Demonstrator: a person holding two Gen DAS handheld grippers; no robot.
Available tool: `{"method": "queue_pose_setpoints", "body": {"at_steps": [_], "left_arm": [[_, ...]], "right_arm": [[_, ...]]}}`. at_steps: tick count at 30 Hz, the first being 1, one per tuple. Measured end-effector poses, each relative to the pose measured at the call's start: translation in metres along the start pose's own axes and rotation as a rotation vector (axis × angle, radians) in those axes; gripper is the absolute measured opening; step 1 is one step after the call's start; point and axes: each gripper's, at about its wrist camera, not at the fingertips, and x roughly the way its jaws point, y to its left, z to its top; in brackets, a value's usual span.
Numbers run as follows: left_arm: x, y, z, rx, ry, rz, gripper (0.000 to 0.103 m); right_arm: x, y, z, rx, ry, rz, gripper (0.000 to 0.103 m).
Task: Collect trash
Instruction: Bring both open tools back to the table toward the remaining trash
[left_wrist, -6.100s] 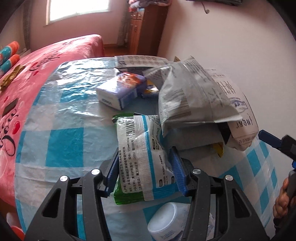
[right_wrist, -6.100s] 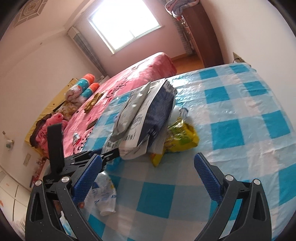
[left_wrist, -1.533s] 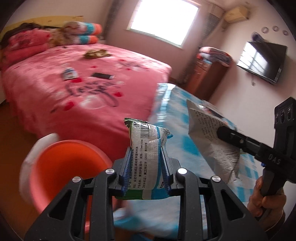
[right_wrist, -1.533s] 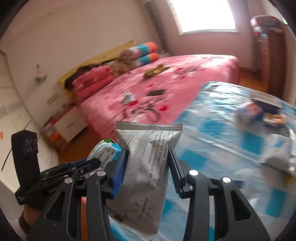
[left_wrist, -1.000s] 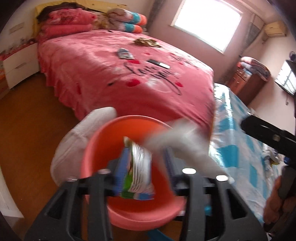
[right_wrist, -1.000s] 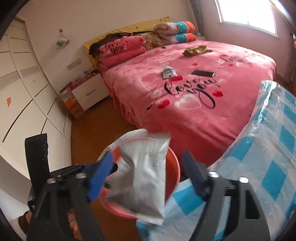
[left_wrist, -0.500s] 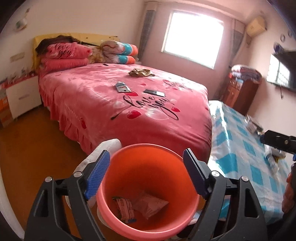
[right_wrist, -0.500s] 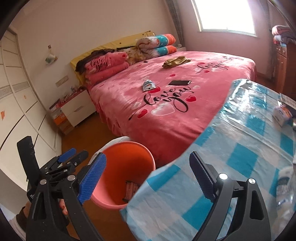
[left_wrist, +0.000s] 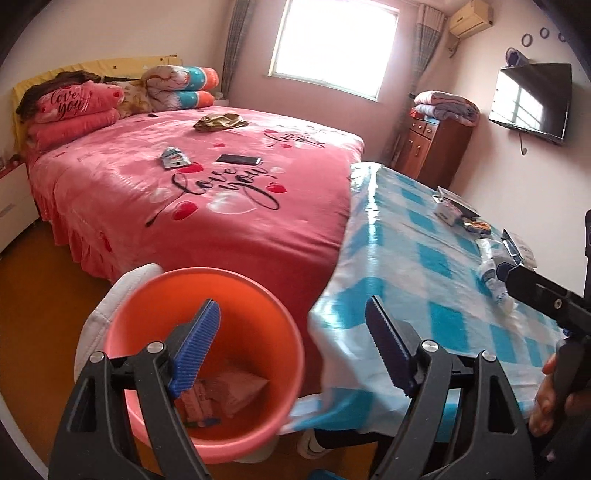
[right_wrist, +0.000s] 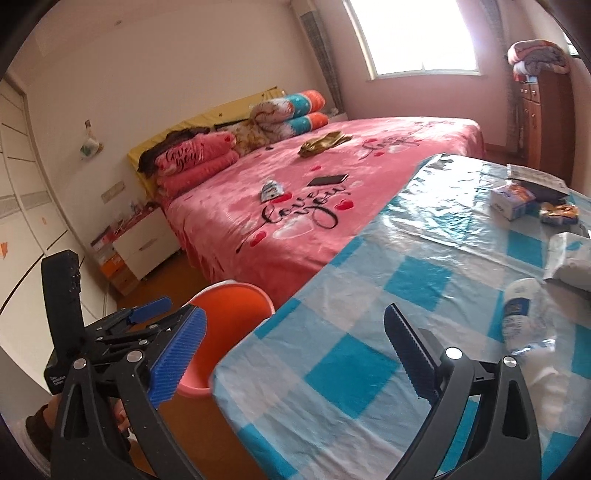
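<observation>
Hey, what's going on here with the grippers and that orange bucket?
A person is clearing trash off the checked table into the orange bucket. Two wrappers already lie in it. The left gripper and right gripper are open and empty. A plastic bottle, a small box and more packets remain.

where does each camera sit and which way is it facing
Left wrist: on the left claw, open and empty, tilted down over the round orange plastic bin beside the pink bed; the right claw and a hand show at the right edge.
Right wrist: on the right claw, open and empty, over the blue-and-white checked tablecloth; the left claw shows at left.
Shared: bin, bed, tablecloth.
</observation>
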Motion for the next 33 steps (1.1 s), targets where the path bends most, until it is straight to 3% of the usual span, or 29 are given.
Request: {"method": "queue_pose_setpoints", "body": {"at_steps": [11,20,27,33], "left_arm": [[0.002,-0.055,0.0,0.057,0.08,-0.043,0.082],[0.013,-0.107,0.0,0.115,0.133,-0.088,0.082],[0.026,-0.144,-0.001,0.17,0.188,-0.078,0.082],[0.033,-0.17,-0.005,0.209,0.219,-0.097,0.082]], "right_arm": [[-0.035,-0.042,-0.003,0.022,-0.097,-0.043,0.098],[-0.064,-0.086,-0.004,0.112,-0.165,-0.085,0.098],[-0.084,-0.128,-0.005,0.214,-0.195,-0.103,0.098],[-0.099,-0.148,-0.006,0.228,-0.214,-0.172,0.098]]}}
